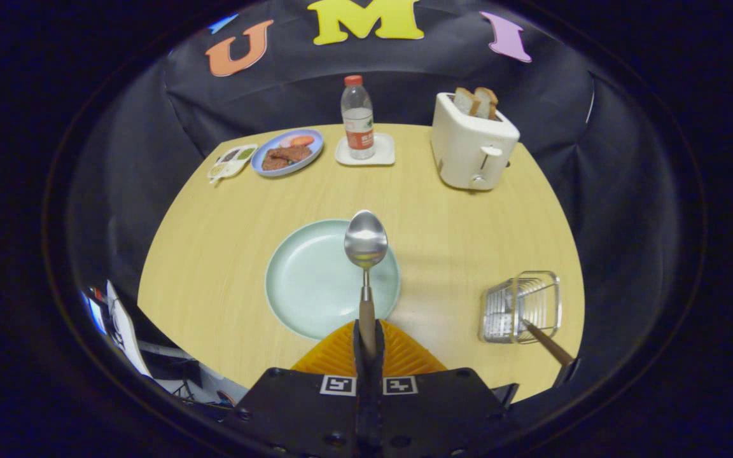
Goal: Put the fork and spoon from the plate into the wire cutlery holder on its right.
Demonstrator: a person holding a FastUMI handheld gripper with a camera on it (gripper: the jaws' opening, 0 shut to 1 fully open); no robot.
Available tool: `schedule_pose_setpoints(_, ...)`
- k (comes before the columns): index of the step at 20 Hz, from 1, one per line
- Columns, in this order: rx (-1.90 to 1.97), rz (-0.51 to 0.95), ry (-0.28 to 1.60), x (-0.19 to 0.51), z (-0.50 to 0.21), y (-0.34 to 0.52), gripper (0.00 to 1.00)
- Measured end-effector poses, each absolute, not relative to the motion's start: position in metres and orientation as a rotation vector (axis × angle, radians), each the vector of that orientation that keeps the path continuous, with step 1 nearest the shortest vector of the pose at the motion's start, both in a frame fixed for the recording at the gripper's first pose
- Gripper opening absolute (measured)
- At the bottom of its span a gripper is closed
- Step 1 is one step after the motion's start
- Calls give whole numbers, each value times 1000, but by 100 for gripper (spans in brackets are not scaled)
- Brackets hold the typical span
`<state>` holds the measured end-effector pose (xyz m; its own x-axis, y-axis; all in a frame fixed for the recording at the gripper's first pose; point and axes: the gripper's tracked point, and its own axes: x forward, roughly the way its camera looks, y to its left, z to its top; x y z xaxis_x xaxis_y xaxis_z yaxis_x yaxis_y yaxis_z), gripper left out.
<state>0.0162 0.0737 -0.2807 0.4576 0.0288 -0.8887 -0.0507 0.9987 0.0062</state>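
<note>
My gripper (367, 340) pinches the spoon (366, 245) over the plate (315, 280); probably the fork (548, 343) in the holder (522, 307), lower right

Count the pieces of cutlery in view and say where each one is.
2. The spoon is clamped by its handle in the gripper, its bowl above the green plate. A second piece stands in the wire cutlery holder, head hidden; presumably the fork.
</note>
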Motion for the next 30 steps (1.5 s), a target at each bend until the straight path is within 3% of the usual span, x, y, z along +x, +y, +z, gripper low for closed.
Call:
schedule_pose_setpoints(7,-39,-31,1068,6,-226,-44,1)
schedule_pose_setpoints(13,20,-74,1142,-9,-234,-107,0)
schedule_pose_setpoints(30,113,-62,1277,-26,-270,-114,4)
